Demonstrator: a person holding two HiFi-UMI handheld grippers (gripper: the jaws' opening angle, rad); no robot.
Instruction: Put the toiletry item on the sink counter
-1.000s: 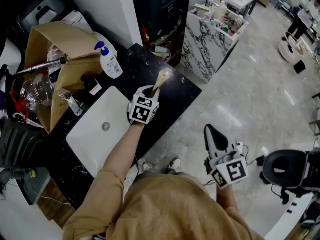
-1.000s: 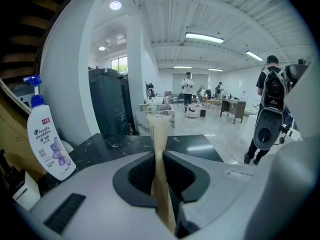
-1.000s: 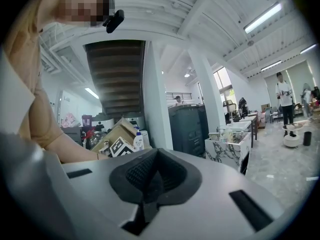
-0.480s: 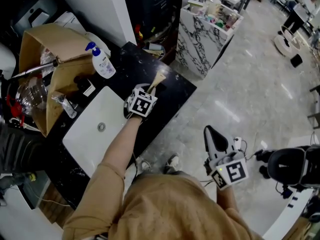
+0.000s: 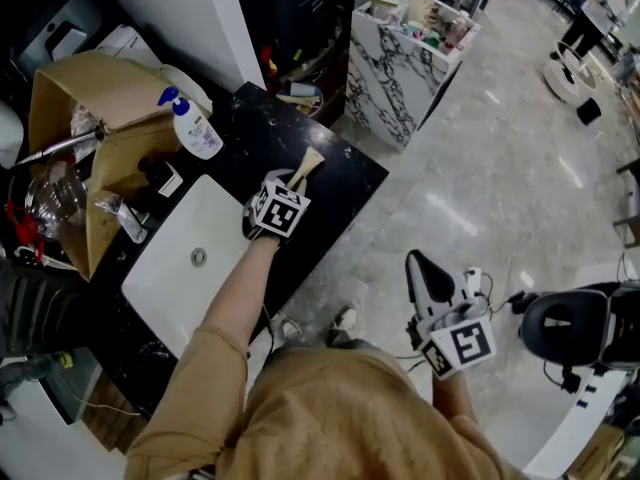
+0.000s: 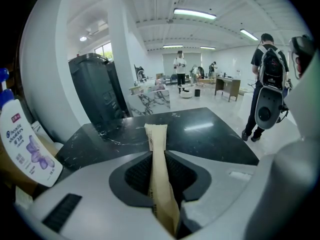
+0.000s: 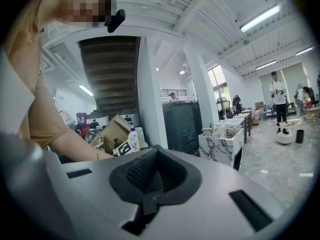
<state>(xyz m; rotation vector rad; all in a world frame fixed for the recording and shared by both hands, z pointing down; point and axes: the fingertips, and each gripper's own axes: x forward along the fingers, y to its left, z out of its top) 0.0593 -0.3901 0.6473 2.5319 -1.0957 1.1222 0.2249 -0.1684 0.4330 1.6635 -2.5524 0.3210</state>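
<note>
Easing apart, the jaws of the left gripper (image 6: 159, 158) have a slim tan paper sachet (image 6: 157, 146) standing between their ribbed pads, which sit close against its two sides. The sachet's lower part is sunk between the jaws and its flat upper end pokes out past the tips. From above, the left gripper (image 5: 296, 179) is low over the black stone counter (image 5: 345, 183), just beside the white sink basin (image 5: 185, 268), with the sachet (image 5: 309, 162) pointing toward the counter's far edge. Whether that end touches the stone I can't tell. A white pump bottle (image 5: 197, 134) stands on the counter behind the basin, next to an open cardboard box (image 5: 85, 93) and the faucet (image 5: 128, 220).

The right gripper (image 7: 154, 176) has its jaws pressed together with nothing between them. It hangs well away from the counter, out over the pale floor (image 5: 500, 168) by the person's side, tips upward (image 5: 420, 268). A marble-patterned cabinet (image 5: 385, 83) stands beyond the counter.
</note>
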